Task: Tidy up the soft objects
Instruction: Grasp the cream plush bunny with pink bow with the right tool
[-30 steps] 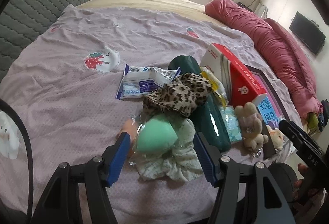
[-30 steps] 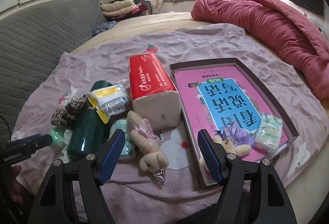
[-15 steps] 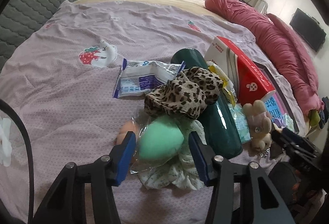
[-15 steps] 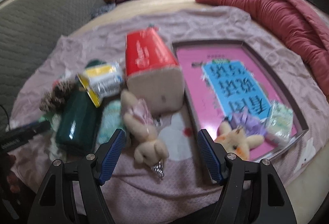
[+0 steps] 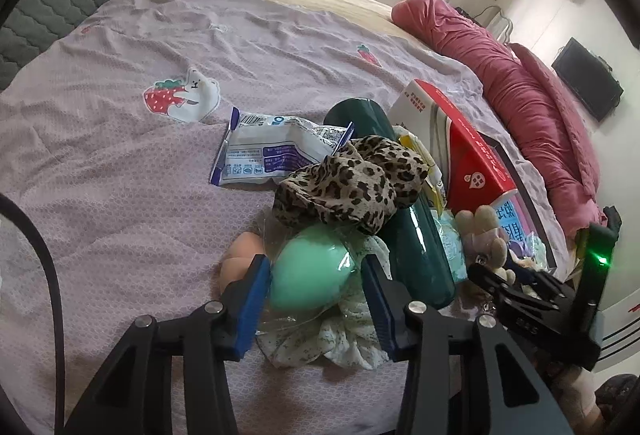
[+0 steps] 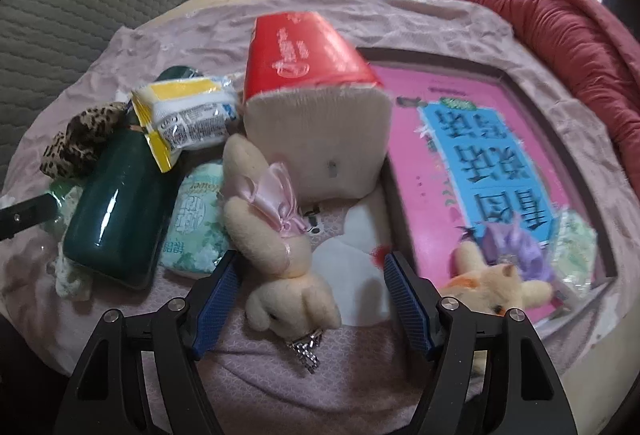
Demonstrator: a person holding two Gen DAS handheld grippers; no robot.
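Observation:
In the left wrist view my left gripper (image 5: pixel 316 287) is closing on a mint-green sponge egg (image 5: pixel 310 275) in clear wrap; its blue pads sit right at the egg's sides. A peach sponge egg (image 5: pixel 236 259) lies to its left. A leopard scrunchie (image 5: pixel 352 187) lies behind it, a pale floral scrunchie (image 5: pixel 344 339) beneath. In the right wrist view my right gripper (image 6: pixel 312 299) is open around a beige plush rabbit (image 6: pixel 272 235) with a pink bow. A second plush (image 6: pixel 496 279) with purple cloth and a tissue pack (image 6: pixel 576 247) lie in the pink tray (image 6: pixel 472 83).
A dark green bottle (image 6: pixel 116 219), a red tissue pack (image 6: pixel 312 75), a yellow-edged packet (image 6: pixel 184 119) and a green wipes pack (image 6: pixel 200 223) crowd the lilac bedsheet (image 5: pixel 120 175). A white-blue packet (image 5: pixel 272 151) lies further back. A red duvet (image 6: pixel 560 19) lines the right.
My left gripper has moved forward and narrowed onto the mint sponge egg. My right gripper has moved closer and lower over the beige rabbit, still open.

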